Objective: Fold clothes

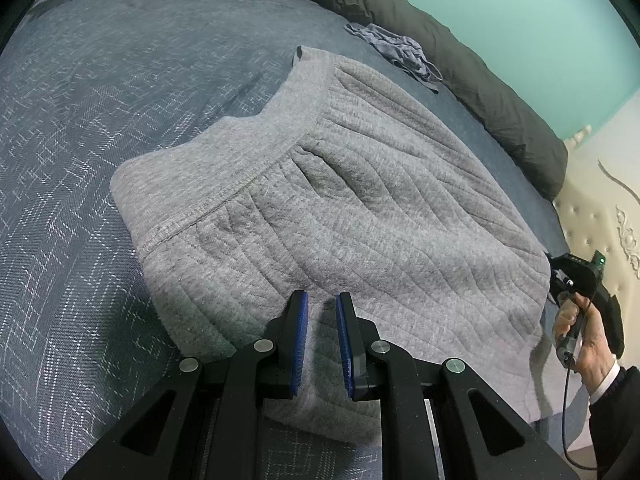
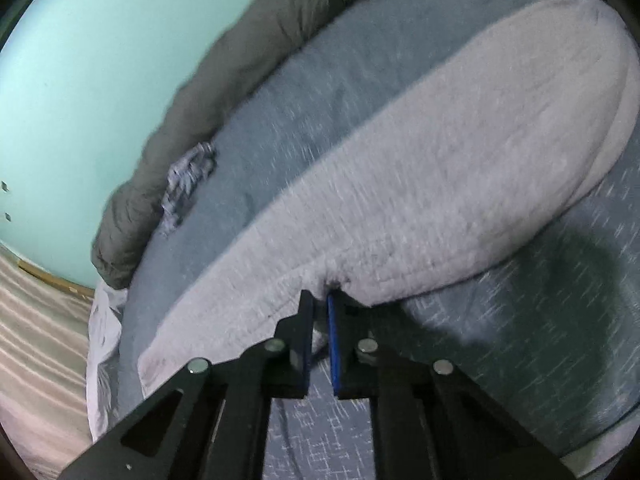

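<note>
Right wrist view: right gripper (image 2: 320, 300) pinched narrow on the near edge of the grey quilted garment (image 2: 400, 168) lying on the blue bedspread (image 2: 560, 320), left gripper (image 1: 322, 300) nearly closed, apparently empty; fold step beginning, next likely lifting that edge across.

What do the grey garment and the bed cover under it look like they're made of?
Grey garment: seemingly thick, soft quilted knit, possibly cotton fleece; wavy stitched ridges, fuzzy matte surface and a plain stitched-on band show. Bed cover: looks like woven blue-grey fabric, matte, with pale crosshatch flecks; the fibre can't be told.
</note>
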`<state>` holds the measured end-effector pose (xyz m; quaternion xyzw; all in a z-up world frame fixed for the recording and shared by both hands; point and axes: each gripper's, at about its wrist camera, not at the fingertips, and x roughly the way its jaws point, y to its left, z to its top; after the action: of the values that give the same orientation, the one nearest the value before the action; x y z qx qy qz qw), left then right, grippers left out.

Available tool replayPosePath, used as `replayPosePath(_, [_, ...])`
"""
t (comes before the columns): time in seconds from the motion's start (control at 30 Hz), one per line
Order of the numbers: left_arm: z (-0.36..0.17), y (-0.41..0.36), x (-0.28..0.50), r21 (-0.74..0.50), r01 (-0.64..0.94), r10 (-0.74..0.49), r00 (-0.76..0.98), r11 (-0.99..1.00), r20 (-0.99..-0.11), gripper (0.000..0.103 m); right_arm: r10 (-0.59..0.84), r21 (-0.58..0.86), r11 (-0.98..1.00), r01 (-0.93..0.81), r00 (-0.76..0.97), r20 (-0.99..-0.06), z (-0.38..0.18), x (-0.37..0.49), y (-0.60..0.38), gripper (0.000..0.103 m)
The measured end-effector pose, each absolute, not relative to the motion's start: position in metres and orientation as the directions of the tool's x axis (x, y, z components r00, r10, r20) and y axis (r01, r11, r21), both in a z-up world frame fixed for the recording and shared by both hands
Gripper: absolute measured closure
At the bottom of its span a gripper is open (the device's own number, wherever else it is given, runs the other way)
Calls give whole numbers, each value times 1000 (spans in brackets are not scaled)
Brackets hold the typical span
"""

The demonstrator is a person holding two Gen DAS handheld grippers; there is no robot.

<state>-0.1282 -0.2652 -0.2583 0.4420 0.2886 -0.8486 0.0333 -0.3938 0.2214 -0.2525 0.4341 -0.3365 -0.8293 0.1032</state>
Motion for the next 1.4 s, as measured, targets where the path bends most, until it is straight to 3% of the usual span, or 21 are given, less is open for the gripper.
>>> replayPosePath(0.3, [-258,-264,-127,-455,313,194,-606,-834,-771,87,-514,704,-691,-163,-574,-638,-267,-384,247,96])
replayPosePath(0.37, [-258,-263,-127,-453,312,193,-605,-835,-772,87,-491,717,-668,-198,-607,-625,-263,-378,267,83])
replayPosePath(0.4, [-258,-263,-127,-452,313,192,-605,-835,-773,87,-468,710,-668,-223,-615,-634,-262,-377,280,63])
replayPosePath(0.43, [-258,-263,-128,-451,314,191,-604,-836,-774,87,-449,697,-674,-243,-615,-648,-261,-377,288,60])
replayPosePath(0.73, [-257,-258,-128,-433,313,178,-599,-845,-781,87,-447,681,-672,-291,-574,-686,-277,-392,308,60])
replayPosePath(0.77, [-257,-258,-128,-433,312,178,-599,-846,-781,87,-437,676,-677,-290,-581,-687,-277,-393,308,63])
replayPosePath(0.83, [-257,-258,-128,-433,311,179,-598,-846,-781,87,-415,659,-699,-279,-592,-691,-275,-396,308,83])
replayPosePath(0.93, [-257,-257,-128,-429,309,178,-597,-849,-782,88,-395,623,-745,-238,-596,-699,-270,-398,307,95])
replayPosePath(1.2, [-258,-257,-129,-430,309,179,-597,-848,-782,88,-394,616,-752,-235,-588,-706,-279,-401,319,96])
replayPosePath(1.4, [-258,-256,-127,-429,307,180,-596,-849,-782,88,-399,647,-723,-242,-618,-677,-278,-393,338,87])
